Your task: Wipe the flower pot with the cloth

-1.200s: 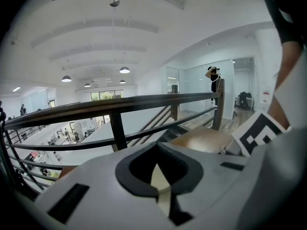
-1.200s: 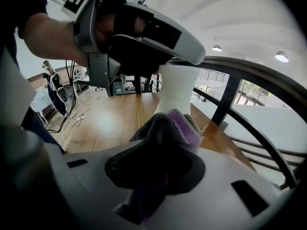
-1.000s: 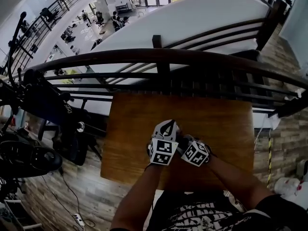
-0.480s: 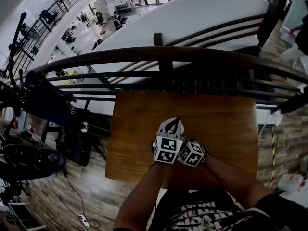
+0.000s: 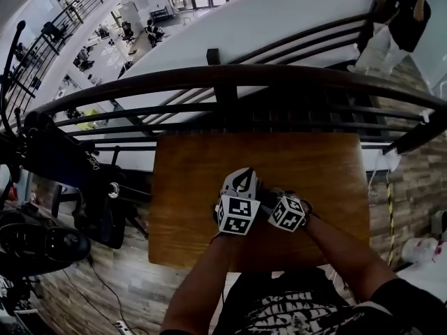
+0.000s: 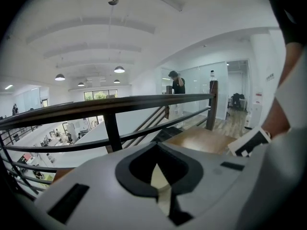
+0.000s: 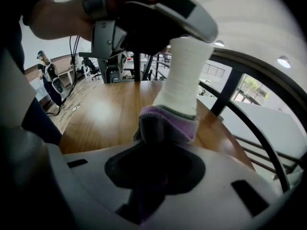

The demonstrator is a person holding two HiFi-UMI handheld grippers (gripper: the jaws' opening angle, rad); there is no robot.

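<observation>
Right gripper view shows the right gripper [image 7: 148, 181] clenched on a purple and grey cloth [image 7: 168, 123]. The cloth's bunched end sticks out ahead of the jaws at the middle of the frame and presses against the lower part of the white flower pot [image 7: 184, 71]. The pot rises at a slight tilt toward the upper middle of the frame, where the left gripper [image 7: 163, 28] clamps its top end. The cloth hides the pot's base, so whether it touches the wooden table [image 7: 100, 109] cannot be told. Left gripper view has a pale sliver of the pot wedged in the dark gap between that gripper's jaws at lower centre, with a dark railing [image 6: 110, 110] crossing the frame behind. Head view places both grippers side by side just below the middle of the frame, over the near part of the table, their bodies nearly touching. The pot and cloth are hidden beneath them. A person [image 5: 401, 12] stands at the upper right corner, beyond the railing.
</observation>
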